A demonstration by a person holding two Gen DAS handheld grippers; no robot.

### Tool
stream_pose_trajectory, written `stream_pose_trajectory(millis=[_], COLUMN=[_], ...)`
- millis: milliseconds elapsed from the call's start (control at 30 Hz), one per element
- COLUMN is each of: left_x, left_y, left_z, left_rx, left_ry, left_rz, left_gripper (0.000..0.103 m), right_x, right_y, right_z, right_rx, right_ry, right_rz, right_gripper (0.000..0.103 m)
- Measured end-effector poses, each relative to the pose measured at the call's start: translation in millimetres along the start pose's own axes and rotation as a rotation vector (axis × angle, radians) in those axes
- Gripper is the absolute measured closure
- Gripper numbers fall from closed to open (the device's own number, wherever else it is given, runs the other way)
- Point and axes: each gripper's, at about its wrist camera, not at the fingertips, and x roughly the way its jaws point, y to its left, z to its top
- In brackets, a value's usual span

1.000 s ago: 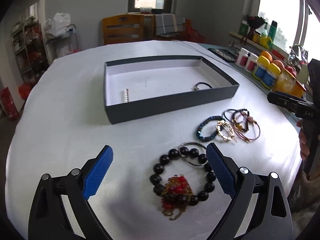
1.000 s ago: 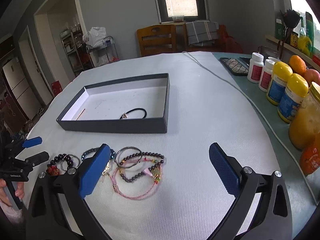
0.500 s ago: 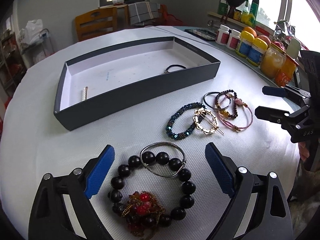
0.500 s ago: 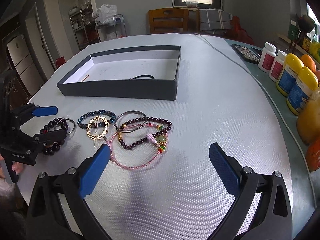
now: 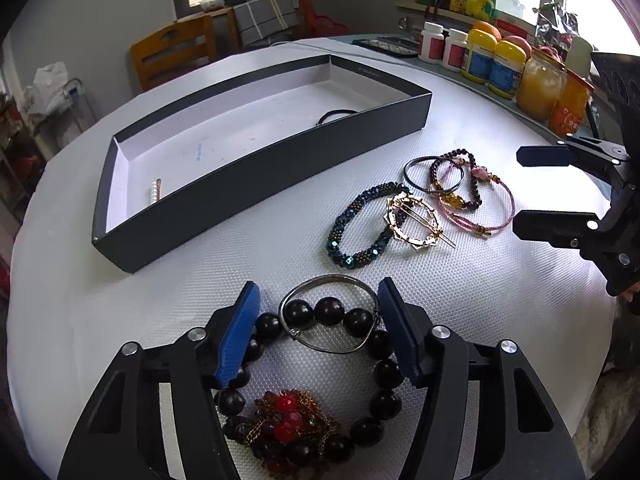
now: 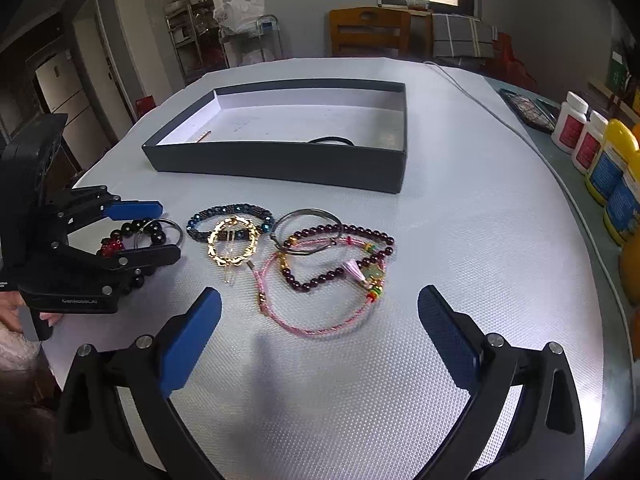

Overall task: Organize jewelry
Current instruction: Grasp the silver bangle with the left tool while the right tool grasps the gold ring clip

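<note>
My left gripper (image 5: pixel 318 316) is low over the white table, its blue pads on either side of a black bead bracelet (image 5: pixel 382 368) with a thin silver bangle (image 5: pixel 326 280) lying across it; the jaws are partly closed and I cannot tell if they touch. A red-and-gold ornament (image 5: pixel 290 424) lies inside the bracelet. A blue bead bracelet (image 6: pixel 230 216), gold hair clip (image 6: pixel 232 246), dark red bead bracelet (image 6: pixel 340 252) and pink cord bracelet (image 6: pixel 320 320) lie ahead of my open, empty right gripper (image 6: pixel 320 320). The dark box (image 6: pixel 280 160) holds a black hair tie (image 6: pixel 332 142) and a small clip (image 5: pixel 155 192).
Bottles and jars (image 5: pixel 492 60) line the table's right side, with a white cable (image 6: pixel 520 132) and a flat dark tray (image 6: pixel 528 110) near them. A wooden chair (image 6: pixel 368 32) stands behind the table.
My left gripper has dropped lower and narrowed its jaws around the black bead bracelet. My right gripper has moved closer to the pink and red bracelets and stays open.
</note>
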Motion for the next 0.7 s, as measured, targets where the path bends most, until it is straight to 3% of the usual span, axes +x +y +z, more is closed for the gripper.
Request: stream_pose_trajectory(millis=[133, 400, 700], left_x=[-3, -8, -17], left_y=[5, 14, 25], left_z=[-2, -6, -7], left_rx=[-0.015, -0.038, -0.076], left_ry=[-0.006, -0.024, -0.054], left_rz=[-0.009, -0.023, -0.024], left_gripper=[0.051, 0.052, 0.052], right_x=[3, 25, 45], right_y=[21, 57, 56], right_z=[7, 20, 30], right_rx=[-0.076, -0.178, -0.147], right_ry=[0.003, 0.035, 0.073], right_rz=[0.025, 0.068, 0.076], right_gripper=[0.014, 0.031, 0.039])
